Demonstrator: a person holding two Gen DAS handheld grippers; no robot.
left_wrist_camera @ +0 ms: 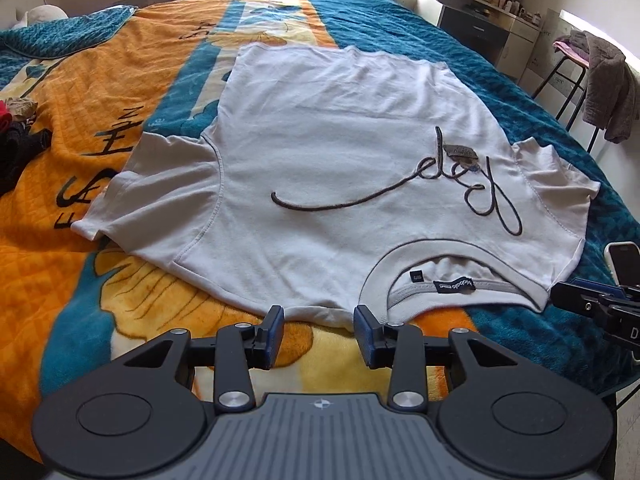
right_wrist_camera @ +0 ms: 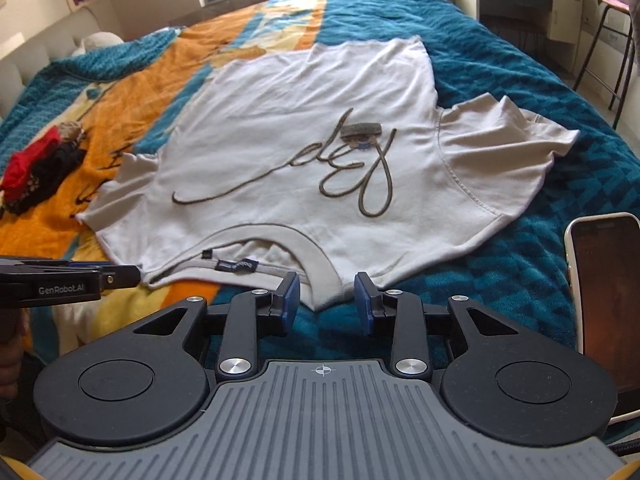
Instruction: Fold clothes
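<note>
A white T-shirt (left_wrist_camera: 320,140) (right_wrist_camera: 280,120) with dark looping script lies spread face up on the bed, its collar (left_wrist_camera: 376,284) (right_wrist_camera: 316,256) toward me. My left gripper (left_wrist_camera: 320,320) stands open at the shirt's near shoulder edge, left of the collar; the cloth edge lies at its fingertips and the pads do not press it. My right gripper (right_wrist_camera: 327,288) is open too, at the shoulder edge right of the collar, with a corner of cloth between the fingers but not pinched. Each gripper shows at the side of the other's view: left gripper (right_wrist_camera: 108,278), right gripper (left_wrist_camera: 592,304).
The bed carries an orange and teal blanket (left_wrist_camera: 80,280) (right_wrist_camera: 520,260). A pile of red and black clothes (right_wrist_camera: 36,176) (left_wrist_camera: 16,144) lies at the left. A phone (right_wrist_camera: 600,300) is mounted by the right gripper. A chair with a brown garment (left_wrist_camera: 604,84) and a desk (left_wrist_camera: 480,28) stand to the right.
</note>
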